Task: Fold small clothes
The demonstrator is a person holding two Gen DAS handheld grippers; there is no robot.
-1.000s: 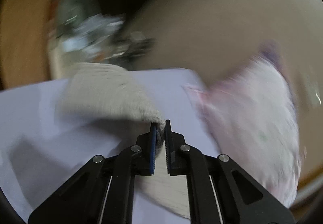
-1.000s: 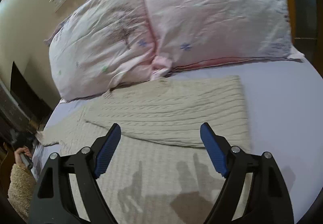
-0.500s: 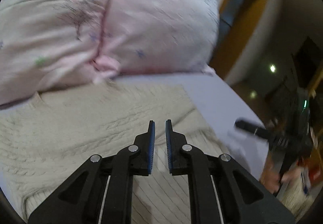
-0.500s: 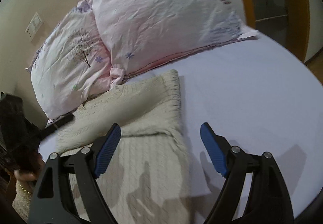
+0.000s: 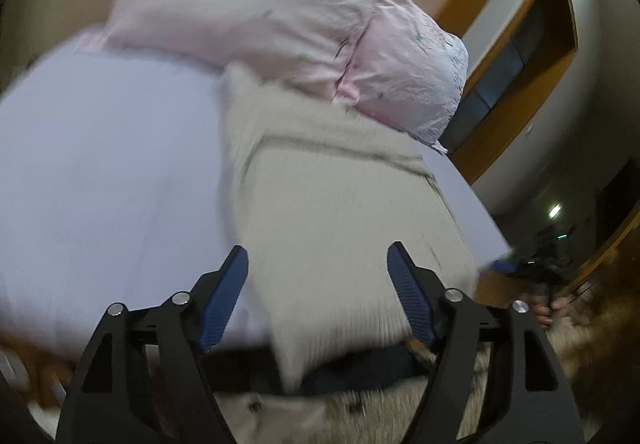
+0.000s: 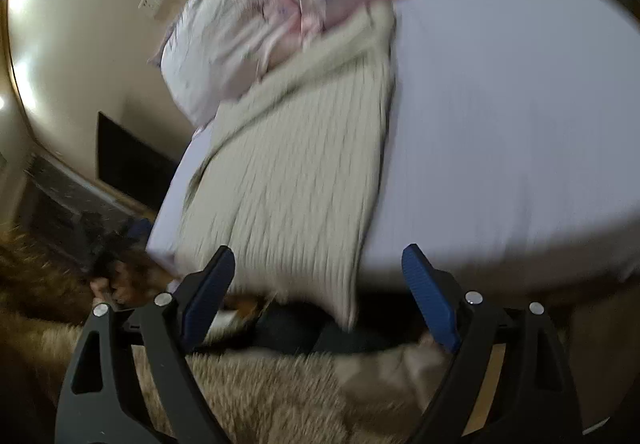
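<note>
The cream knit sweater (image 5: 340, 204) lies folded lengthwise on the bed (image 5: 100, 164), which is covered in a pale lilac sheet. Its far end reaches up to the pink pillows (image 5: 280, 24) at the head of the bed, and its near end hangs slightly over the mattress edge.

The left claw (image 5: 318, 296) is spread wide and holds nothing. It hovers off the near edge of the bed, with the sweater's near end showing between its blue pads (image 5: 224, 296), not touching them.

The right claw (image 6: 320, 296) is also spread wide and empty. In its view the sweater (image 6: 296, 172) lies ahead and slightly left, its near corner drooping between the fingers. Both views are blurred. A fluffy tan garment (image 6: 260, 396) fills the bottom of the right view.
</note>
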